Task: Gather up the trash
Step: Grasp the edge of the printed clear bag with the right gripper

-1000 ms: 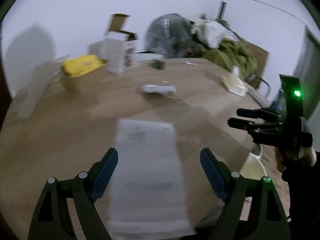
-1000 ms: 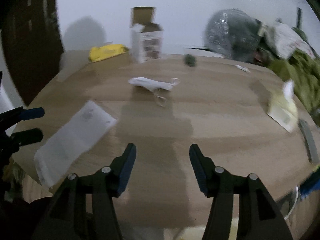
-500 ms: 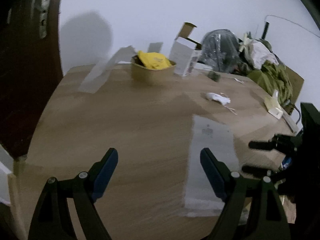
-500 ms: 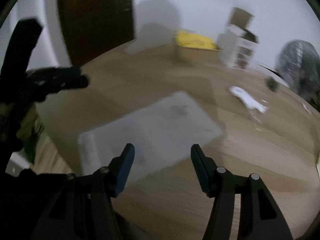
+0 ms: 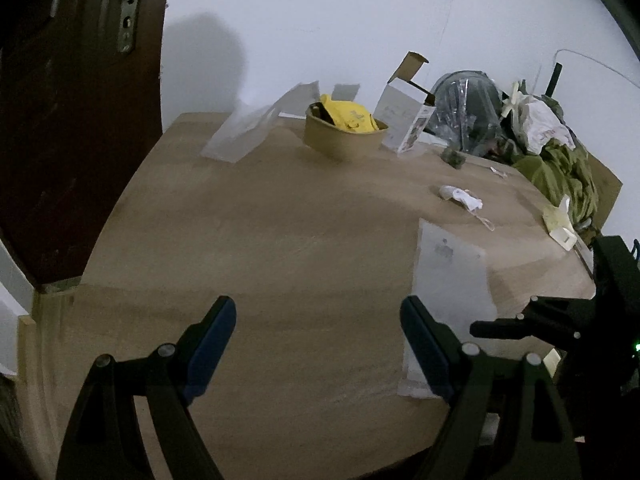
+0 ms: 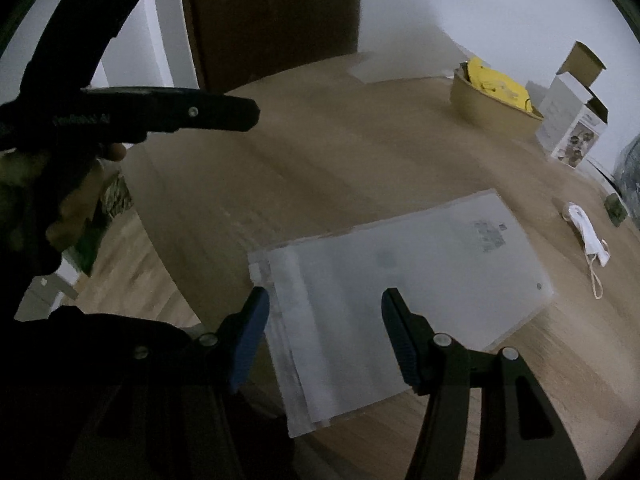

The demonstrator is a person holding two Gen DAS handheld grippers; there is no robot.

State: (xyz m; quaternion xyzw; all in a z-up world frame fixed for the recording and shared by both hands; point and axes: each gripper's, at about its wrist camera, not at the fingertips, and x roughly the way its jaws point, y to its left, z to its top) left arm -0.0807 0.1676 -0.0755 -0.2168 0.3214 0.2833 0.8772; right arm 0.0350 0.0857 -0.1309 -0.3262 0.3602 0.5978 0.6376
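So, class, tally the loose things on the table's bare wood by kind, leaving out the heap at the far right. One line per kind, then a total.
Clear plastic bags: 2
Face masks: 1
Brown paper bowls: 1
Open white cartons: 1
Yellowish packets: 1
Small dark items: 1
Total: 7

Clear plastic bag (image 6: 404, 280), frosted, rectangular, faint printed patch near one end. Lies flat on the wooden table (image 5: 280, 240), one short end reaching the near table edge. Crumpled white face mask (image 6: 586, 236) with ear loop trailing lies beyond it, apart. Brown paper bowl (image 5: 340, 140) stands farther back, yellow wrapper (image 5: 348, 118) inside. Small dark scrap (image 5: 454, 158) sits near the mask.
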